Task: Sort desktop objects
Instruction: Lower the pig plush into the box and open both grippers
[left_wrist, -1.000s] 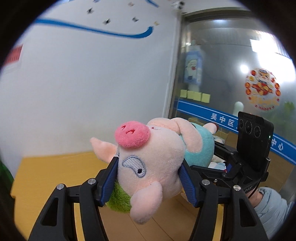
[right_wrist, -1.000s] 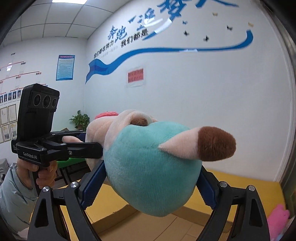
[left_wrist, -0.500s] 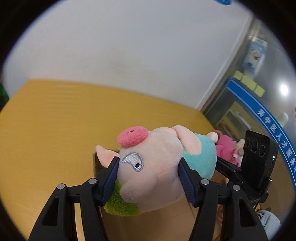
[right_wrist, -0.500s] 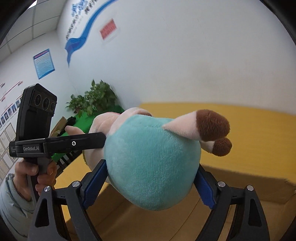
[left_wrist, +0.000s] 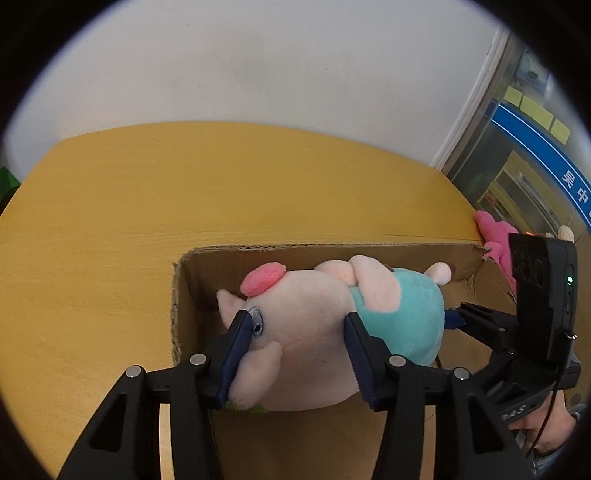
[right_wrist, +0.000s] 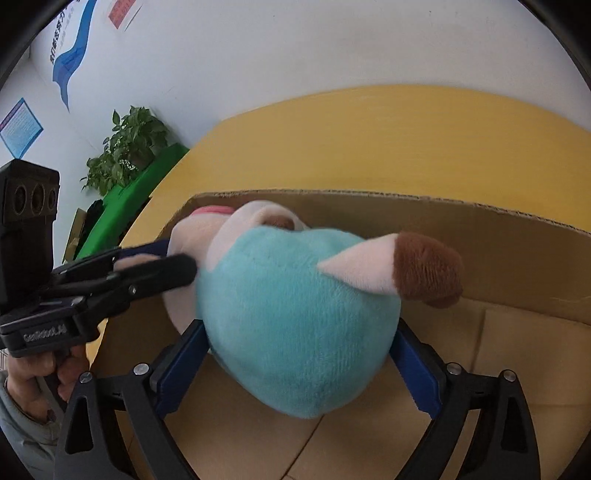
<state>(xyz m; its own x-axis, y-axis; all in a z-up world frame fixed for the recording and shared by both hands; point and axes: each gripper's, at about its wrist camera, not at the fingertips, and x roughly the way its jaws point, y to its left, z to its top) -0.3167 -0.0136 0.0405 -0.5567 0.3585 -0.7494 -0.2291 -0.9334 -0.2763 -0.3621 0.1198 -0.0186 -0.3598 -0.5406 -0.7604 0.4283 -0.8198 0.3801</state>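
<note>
Plush pig (left_wrist: 317, 332) hangs over the open cardboard box (left_wrist: 295, 249), carried between two grippers at once: the left gripper (left_wrist: 295, 354) pinches its pale pink head, blue pads pressed in at the eye and the cheek, while the right gripper (right_wrist: 299, 354) clamps the teal body from both sides. The toy looks light and very soft; the pads visibly dent the stuffing, so I would judge it safe to squeeze and unlikely to slip, though a limb or ear would be a poor hold because it would just flop. The thick head and the round belly are the firm places, and both are taken. It sits within the box walls but whether it touches the bottom I cannot quite tell. Counting: one pig, one box, two grippers, and a single pink plush (left_wrist: 495, 240) lying on the yellow table (left_wrist: 110, 240) just beyond the box's far corner, partly hidden.
</note>
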